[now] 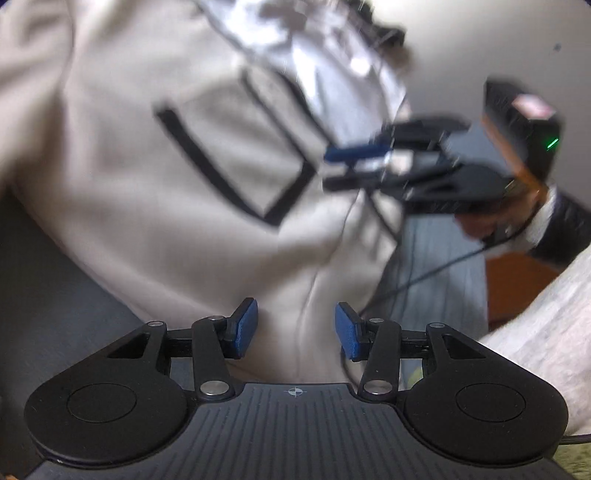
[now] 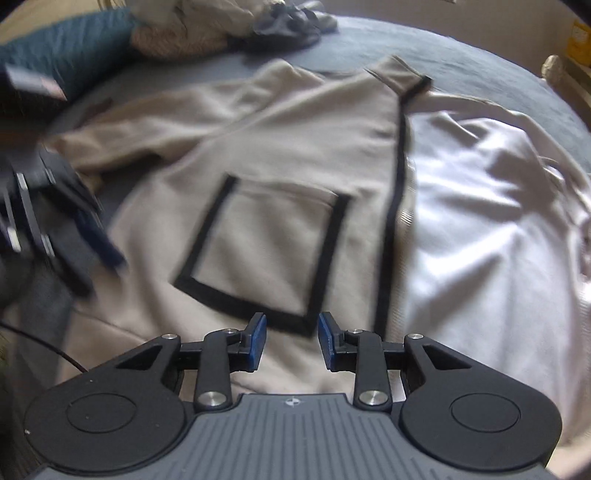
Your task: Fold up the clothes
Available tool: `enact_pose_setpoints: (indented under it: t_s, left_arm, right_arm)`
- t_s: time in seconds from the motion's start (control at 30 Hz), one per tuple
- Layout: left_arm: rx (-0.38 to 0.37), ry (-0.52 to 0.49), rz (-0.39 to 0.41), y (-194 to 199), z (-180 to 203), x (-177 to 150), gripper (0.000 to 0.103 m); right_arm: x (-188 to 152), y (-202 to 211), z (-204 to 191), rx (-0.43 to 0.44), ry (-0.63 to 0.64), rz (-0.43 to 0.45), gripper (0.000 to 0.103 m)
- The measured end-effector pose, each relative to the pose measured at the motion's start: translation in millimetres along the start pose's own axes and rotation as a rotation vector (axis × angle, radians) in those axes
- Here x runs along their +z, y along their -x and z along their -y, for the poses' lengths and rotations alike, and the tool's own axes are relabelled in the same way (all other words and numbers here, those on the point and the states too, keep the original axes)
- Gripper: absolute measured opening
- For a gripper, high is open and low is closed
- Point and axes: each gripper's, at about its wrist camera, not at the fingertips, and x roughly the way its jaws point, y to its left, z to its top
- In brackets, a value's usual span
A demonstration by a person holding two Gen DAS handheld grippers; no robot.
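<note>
a big beige jacket (image 2: 280, 155) with black trim lies on the bed (image 2: 461, 59), right in front of the right gripper (image 2: 291, 341). its square pocket (image 2: 266, 251) sits just ahead of the gripper's blue pads (image 2: 258, 341). one front half is flipped open to the gripper's right, so the shiny white lining (image 2: 487, 221) shows. a sleeve (image 2: 140, 136) reaches out to the gripper's left.

the right gripper has its pads apart, with nothing between them. the left gripper (image 1: 295, 328) also has its pads apart and holds nothing; the beige cloth lies just ahead of it. each gripper shows in the other's view, but both look blurry there.

so how far along is the folding? the jacket is spread out wide and one side is turned over. that could be one side laid open to get it flat, or a side being turned in as a fold; the pictures are too smeared to tell which. the jacket is not a neat small bundle now.

far ahead of the right gripper, a heap of other clothes (image 2: 229, 26) sits crumpled near a blue pillow (image 2: 70, 44).
</note>
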Motion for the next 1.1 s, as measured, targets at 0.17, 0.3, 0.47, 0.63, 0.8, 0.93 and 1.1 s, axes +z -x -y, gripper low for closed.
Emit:
enact_pose_setpoints:
  t_s: [0.17,0.3,0.47,0.63,0.8,0.93,1.1]
  left_arm:
    - [0.009,-0.017,-0.015,0.3,8.0,-10.9,0.047]
    - [-0.013,0.019,-0.027,3.4,3.1,-9.4,0.047]
    - [-0.034,0.03,-0.02,12.2,-1.8,-8.6,0.047]
    - [-0.052,0.079,0.015,23.6,-13.6,-8.5,0.047]
    - [-0.083,0.116,0.024,27.5,-23.9,-10.8,0.047]
    - [-0.091,0.122,0.02,25.4,-25.0,-7.1,0.047]
    - [-0.078,0.115,0.02,27.6,-22.6,-6.6,0.047]
  right_arm:
    - [-29.4,-17.1,-8.0,-0.012,0.071,-0.104,0.032]
    - [-21.5,0.3,10.9,0.011,-0.081,-0.099,0.031]
    - [2.3,-2.8,-19.1,0.17,0.014,-0.002,0.031]
    - [-20.7,-25.5,-47.3,0.334,0.099,-0.141,0.031]
    - [-43.8,-23.0,-39.7,0.386,0.048,-0.289,0.031]
    - [-29.5,-11.0,-44.8,0.4,0.053,-0.219,0.031]
    - [-21.1,-9.7,-43.5,0.451,0.008,-0.183,0.031]
